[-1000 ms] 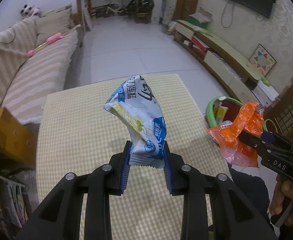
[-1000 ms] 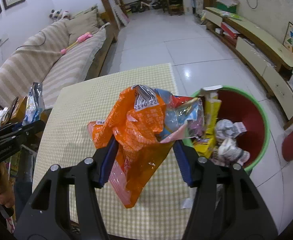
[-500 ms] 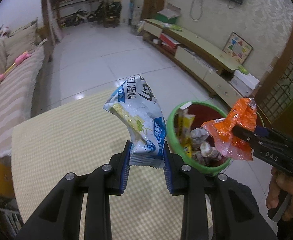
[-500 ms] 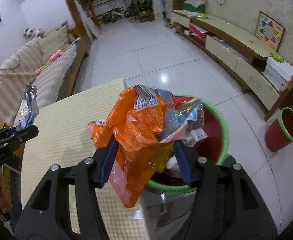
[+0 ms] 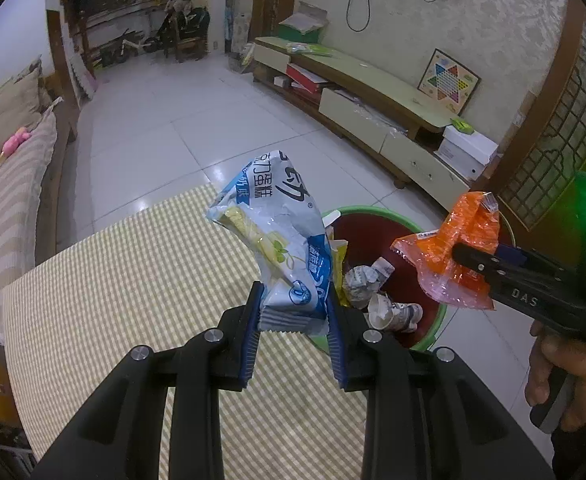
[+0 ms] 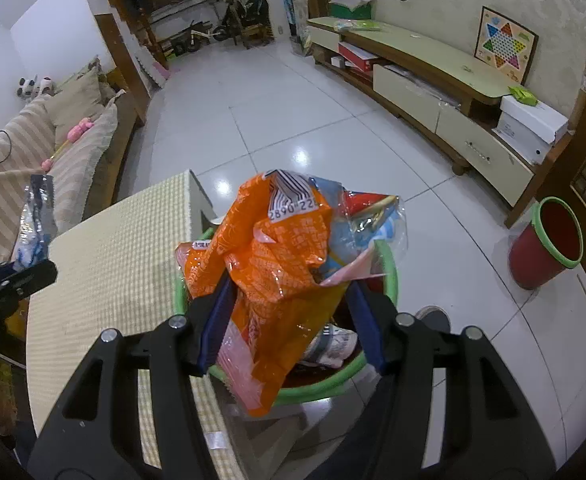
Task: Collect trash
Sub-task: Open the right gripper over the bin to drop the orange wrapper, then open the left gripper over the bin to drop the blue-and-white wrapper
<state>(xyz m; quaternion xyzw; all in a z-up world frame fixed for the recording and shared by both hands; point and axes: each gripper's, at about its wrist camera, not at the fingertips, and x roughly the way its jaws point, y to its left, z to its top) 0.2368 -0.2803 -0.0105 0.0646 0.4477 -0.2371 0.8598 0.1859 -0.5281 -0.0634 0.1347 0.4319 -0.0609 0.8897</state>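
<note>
My left gripper (image 5: pixel 294 316) is shut on a blue and white snack wrapper (image 5: pixel 277 232), held over the table's right edge beside the bin. My right gripper (image 6: pixel 289 312) is shut on an orange wrapper (image 6: pixel 277 264) bunched with a clear wrapper, directly above the red bin with a green rim (image 6: pixel 389 264). The bin (image 5: pixel 437 320) holds several crumpled papers and wrappers. The right gripper (image 5: pixel 469 256) with the orange wrapper (image 5: pixel 457 256) shows at the right of the left wrist view. The left gripper (image 6: pixel 33 276) shows at the left of the right wrist view.
A table with a yellow checked cloth (image 5: pixel 133 280) lies to the bin's left. A second red bin (image 6: pixel 545 248) stands on the white tiled floor at the right. A striped sofa (image 6: pixel 33 160) is at the left, a low TV cabinet (image 6: pixel 433 92) along the right wall.
Both grippers have moved right, away from the table and toward the bin. The right gripper with the orange wrapper now hangs over the bin's opening.
</note>
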